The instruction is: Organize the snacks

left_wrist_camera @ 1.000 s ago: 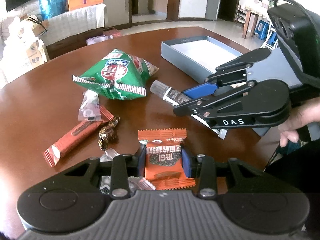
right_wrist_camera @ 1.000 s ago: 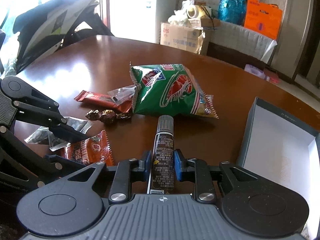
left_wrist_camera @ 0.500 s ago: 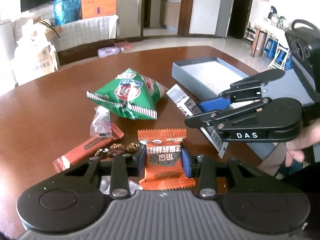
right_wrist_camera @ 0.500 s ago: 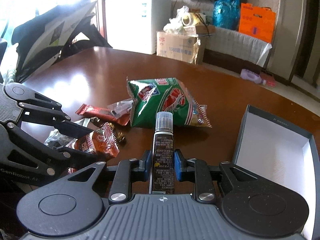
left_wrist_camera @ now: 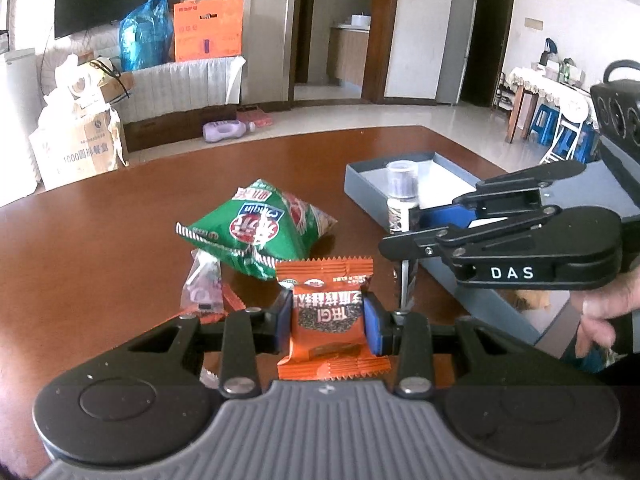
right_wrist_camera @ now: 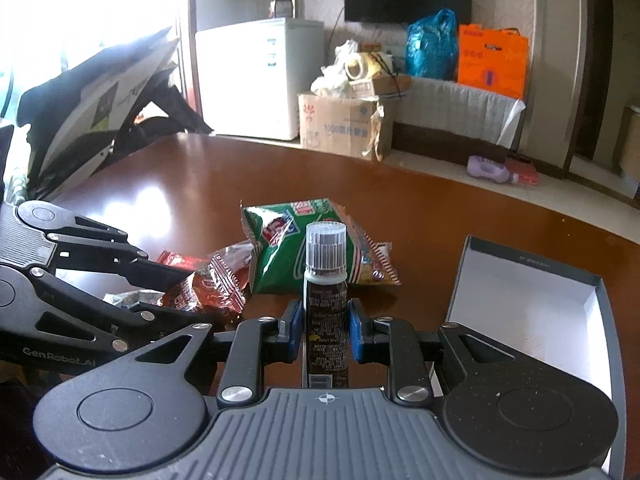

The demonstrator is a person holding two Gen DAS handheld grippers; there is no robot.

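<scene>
Right claw [right_wrist_camera: 324, 330] clamped on tube [right_wrist_camera: 326, 300], left claw [left_wrist_camera: 327, 322] on orange packet [left_wrist_camera: 328, 320]; both now lifted, ready for box [right_wrist_camera: 532, 304] at right.

Left claw [left_wrist_camera: 326, 320]: black linkage arms with silver screws, blue pads, ribbed grey housing, round black discs either side. Right claw [right_wrist_camera: 324, 328]: same build, white "DAS" lettering on one side. "GenRobot.AI" printed along the left one's flank.
</scene>
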